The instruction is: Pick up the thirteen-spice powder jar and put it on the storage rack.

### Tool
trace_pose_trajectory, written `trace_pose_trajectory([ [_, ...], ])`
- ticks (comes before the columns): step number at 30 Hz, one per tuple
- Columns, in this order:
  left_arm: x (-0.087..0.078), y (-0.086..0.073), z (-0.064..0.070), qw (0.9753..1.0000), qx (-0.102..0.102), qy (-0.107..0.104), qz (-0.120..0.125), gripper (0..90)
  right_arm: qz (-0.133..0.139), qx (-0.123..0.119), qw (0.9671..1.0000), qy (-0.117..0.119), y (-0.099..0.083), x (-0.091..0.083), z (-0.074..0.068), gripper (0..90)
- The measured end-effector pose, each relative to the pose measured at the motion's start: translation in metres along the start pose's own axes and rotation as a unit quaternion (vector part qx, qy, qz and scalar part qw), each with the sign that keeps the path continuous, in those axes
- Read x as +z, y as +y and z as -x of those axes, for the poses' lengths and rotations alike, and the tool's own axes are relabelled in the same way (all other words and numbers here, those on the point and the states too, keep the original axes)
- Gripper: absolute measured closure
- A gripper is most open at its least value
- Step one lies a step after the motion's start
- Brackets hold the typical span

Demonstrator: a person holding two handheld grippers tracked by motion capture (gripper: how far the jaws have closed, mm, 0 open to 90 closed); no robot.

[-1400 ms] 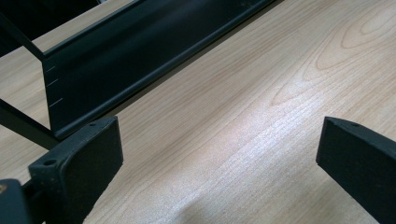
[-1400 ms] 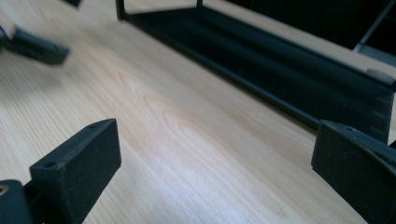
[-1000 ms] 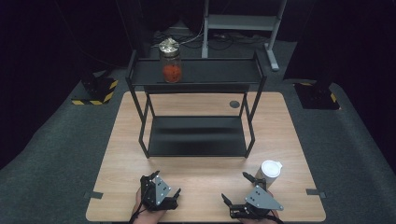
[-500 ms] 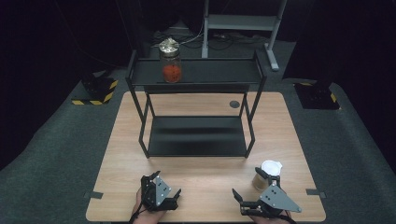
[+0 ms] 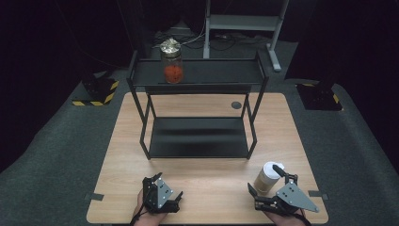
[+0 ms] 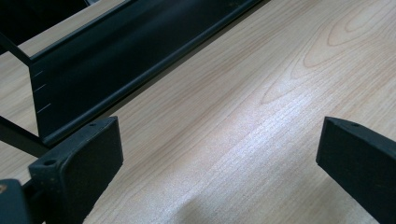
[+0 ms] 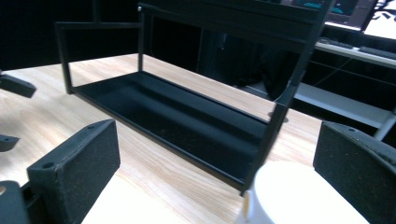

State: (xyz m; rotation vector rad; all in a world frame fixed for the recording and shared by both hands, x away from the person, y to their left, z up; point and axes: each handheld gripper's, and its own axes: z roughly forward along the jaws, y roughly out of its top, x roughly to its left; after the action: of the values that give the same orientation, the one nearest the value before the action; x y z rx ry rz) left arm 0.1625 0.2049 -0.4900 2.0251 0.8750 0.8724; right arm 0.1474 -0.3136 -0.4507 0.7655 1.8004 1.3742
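Observation:
A small tan container with a white lid [image 5: 267,178] stands on the wooden table [image 5: 207,188] near its front right. My right gripper [image 5: 269,184] is open, one jaw on each side of the container without touching it. In the right gripper view the white lid [image 7: 299,196] sits low between the jaws of the right gripper [image 7: 215,158], closer to the right-hand jaw. My left gripper [image 5: 163,185] rests open at the front left; in the left gripper view only bare wood lies between the jaws of the left gripper [image 6: 219,154].
A black two-tier rack [image 5: 197,136] stands mid-table, its lower shelf [image 7: 187,121] bare. A glass jar with red contents and a metal lid [image 5: 171,66] stands on the top shelf, at its left. A round grommet [image 5: 236,105] sits behind the rack.
My right gripper has shifted right and forward, so its jaws now straddle the white-lidded container. The left gripper has stayed put.

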Motion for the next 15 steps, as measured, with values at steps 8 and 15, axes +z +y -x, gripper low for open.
trace_pose_trajectory([
  [8,-0.0003,-0.0003,-0.0013,1.0,-0.001,-0.002,0.001,0.7,-0.003,0.004,0.9998,-0.021,-0.003,-0.0035,0.0042,0.0],
  [15,-0.0007,-0.0014,-0.0029,1.0,-0.007,-0.004,0.004,0.7,-0.008,0.02,0.9987,-0.046,-0.0079,-0.0068,0.0102,0.0],
])
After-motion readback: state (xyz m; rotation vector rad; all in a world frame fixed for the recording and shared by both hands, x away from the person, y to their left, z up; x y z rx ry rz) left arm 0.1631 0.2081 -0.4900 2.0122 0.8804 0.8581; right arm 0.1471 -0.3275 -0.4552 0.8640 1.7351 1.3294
